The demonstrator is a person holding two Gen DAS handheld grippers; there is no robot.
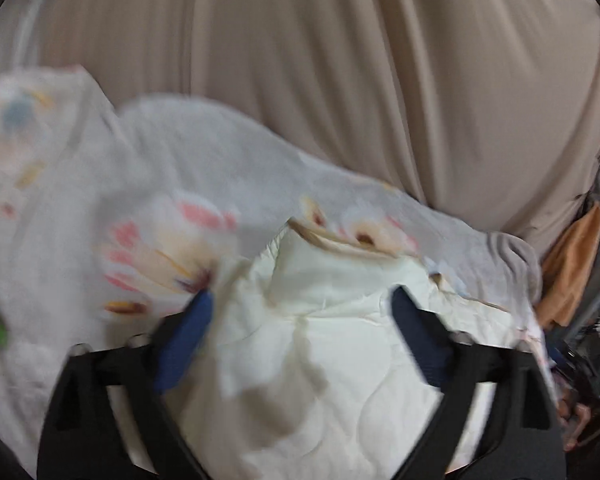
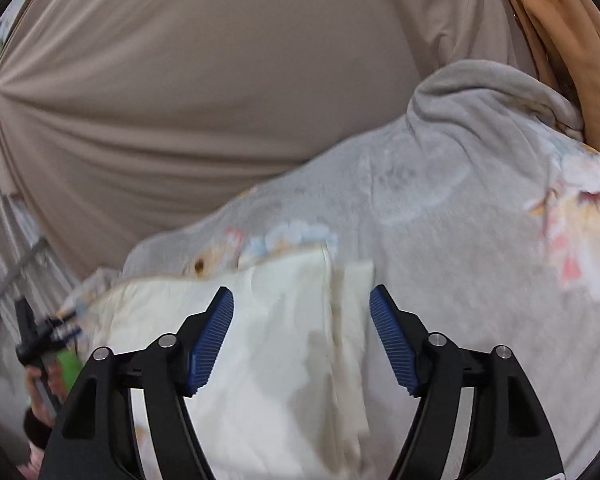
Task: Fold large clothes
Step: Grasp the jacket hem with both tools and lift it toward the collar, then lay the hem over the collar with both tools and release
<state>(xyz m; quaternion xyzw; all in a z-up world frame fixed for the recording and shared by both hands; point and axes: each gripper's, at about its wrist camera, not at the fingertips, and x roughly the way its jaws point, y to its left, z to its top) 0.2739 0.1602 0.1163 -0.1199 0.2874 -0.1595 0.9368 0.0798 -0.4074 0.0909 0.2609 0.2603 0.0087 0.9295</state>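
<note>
Blanket in pale grey with a flower print fills the lower half of both wrist views, heaped over a taut beige sheet that takes up the whole upper frame. I have both tools hanging just above it. A cream quilted flap, the turned-over underside by my reading, lies at lower centre in each picture, directly between the fingers.

My left gripper stands wide open: its 2 blue pads are far apart, and a loose corner of cream cloth lies blurred beside the left-hand pad, whether touching it I cannot tell; nothing is pinched. My right gripper is also open, somewhat narrower, with the flap's vertical crease running up the frame between the pads and clear of both.

From the right wrist I see the grey fleece mounding toward the upper right, where an orange cloth hangs at the frame edge. At lower left of that view a hand holds the other tool's dark handle.

As I judge it, the flap's far hem runs left to right across both frames, just ahead of the fingertips, so the next grasp depends on each tool reaching forward to that edge. Both look about equally near; the right is squarer to the crease.
</note>
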